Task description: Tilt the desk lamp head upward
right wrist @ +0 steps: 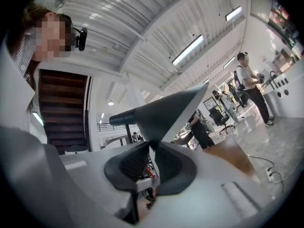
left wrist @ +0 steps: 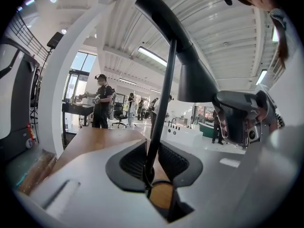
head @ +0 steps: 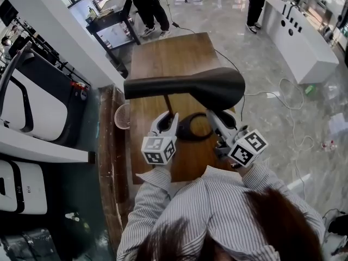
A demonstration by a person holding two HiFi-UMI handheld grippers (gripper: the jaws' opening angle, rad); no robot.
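The black desk lamp stands on a wooden table, its long head lying about level above a ring-shaped base. My left gripper is below the head, and its pads are shut on the thin black stem, which rises between them to the lamp head. My right gripper comes up from the near right. In the right gripper view the right gripper is shut on the lower edge of the lamp head.
A small wicker basket sits off the table's left edge. Cables trail over the floor on the right near a white counter. People stand beyond the table's far end by a black desk.
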